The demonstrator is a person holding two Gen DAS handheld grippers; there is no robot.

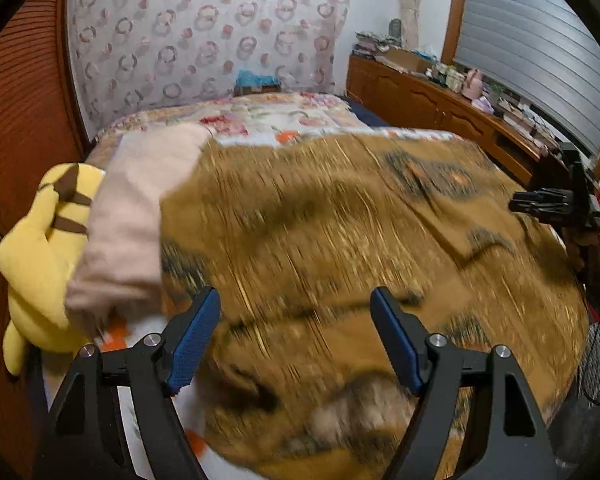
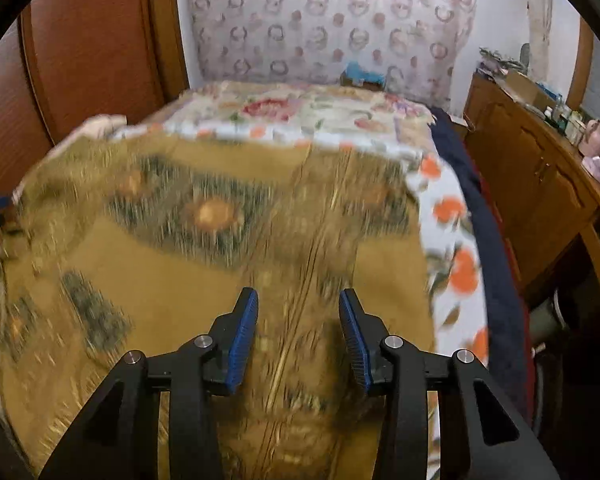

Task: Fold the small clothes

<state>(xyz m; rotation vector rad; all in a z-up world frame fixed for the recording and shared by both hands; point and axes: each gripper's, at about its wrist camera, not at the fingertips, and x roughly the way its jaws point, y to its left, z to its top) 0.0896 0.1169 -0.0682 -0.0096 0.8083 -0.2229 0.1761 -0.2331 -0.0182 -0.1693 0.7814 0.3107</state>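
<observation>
A mustard-brown garment (image 1: 340,232) with dark patterned patches lies spread over the bed, blurred in both views. My left gripper (image 1: 296,296) hangs over its near left part, jaws wide apart, blue pads (image 1: 192,344) bare and nothing between them. My right gripper (image 2: 298,294) is over the garment (image 2: 204,256) near a lengthwise seam, jaws parted and gripping nothing. In the left wrist view the right gripper (image 1: 540,202) shows at the garment's right edge, with a hand behind it.
A yellow plush toy (image 1: 40,256) and a folded pink cloth (image 1: 132,220) lie at the bed's left side. The floral bedspread (image 2: 300,112) extends beyond the garment. A wooden sideboard (image 2: 540,176) with clutter runs along the right; a wooden wardrobe (image 1: 20,120) stands left.
</observation>
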